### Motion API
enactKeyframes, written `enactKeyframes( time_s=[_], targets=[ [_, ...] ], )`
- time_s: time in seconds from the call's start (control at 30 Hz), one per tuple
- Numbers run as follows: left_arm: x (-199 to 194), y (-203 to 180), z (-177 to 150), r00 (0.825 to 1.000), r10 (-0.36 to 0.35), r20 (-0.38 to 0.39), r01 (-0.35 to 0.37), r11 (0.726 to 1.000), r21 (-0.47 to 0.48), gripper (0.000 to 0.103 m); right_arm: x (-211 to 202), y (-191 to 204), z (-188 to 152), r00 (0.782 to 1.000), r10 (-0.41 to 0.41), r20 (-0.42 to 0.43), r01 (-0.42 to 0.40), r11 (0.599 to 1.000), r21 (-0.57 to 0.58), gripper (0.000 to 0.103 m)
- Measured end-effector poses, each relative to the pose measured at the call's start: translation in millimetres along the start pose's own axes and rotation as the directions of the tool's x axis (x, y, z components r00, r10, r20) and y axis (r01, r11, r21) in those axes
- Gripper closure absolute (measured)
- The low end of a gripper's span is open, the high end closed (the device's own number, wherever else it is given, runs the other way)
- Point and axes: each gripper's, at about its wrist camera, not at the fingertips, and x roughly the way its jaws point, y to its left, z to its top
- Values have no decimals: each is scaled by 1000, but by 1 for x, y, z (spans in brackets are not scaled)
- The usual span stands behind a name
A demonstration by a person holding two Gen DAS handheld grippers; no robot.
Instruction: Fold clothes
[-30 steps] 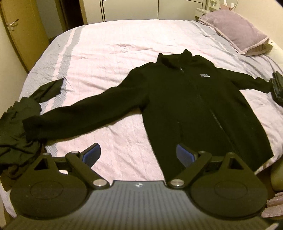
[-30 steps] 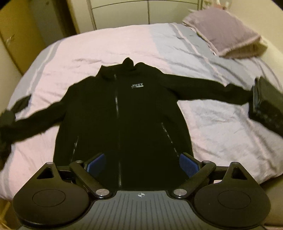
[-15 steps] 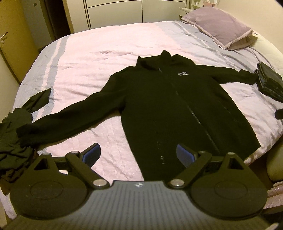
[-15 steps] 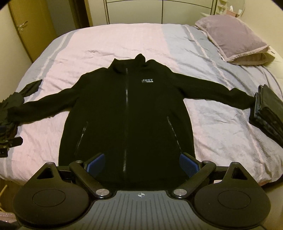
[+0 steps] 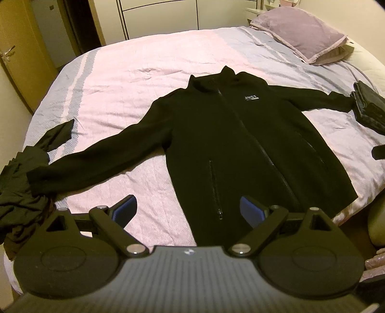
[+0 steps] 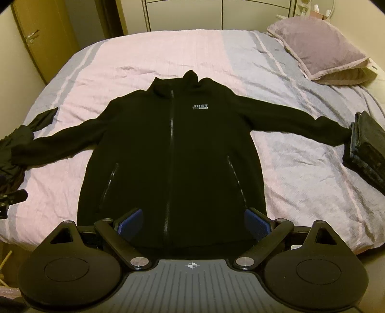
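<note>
Spread flat on the pink bed [image 6: 134,60], a black jacket [image 6: 173,154] lies beneath both wide-open, empty grippers, left [image 5: 189,209] and right [image 6: 192,222].

A purple pillow [image 6: 320,51] lies at the far right corner of the bed [image 6: 134,62]. A wooden door [image 6: 41,31] and white wardrobe panels [image 6: 216,14] stand behind.
</note>
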Motion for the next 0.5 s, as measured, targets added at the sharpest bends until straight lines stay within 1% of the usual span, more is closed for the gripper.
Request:
enactKeyframes(
  time_s=[0.23,0.5],
  targets=[
    [5,-3,-1,1000,-1,-19,1,1000,5,13,10,-3,-2,999,7,-31,-7,1000,9,9],
    [12,-2,1,999,0,-33,0,1000,6,13,17,-2,-2,999,4,-48,-3,1000,14,9]
  ],
)
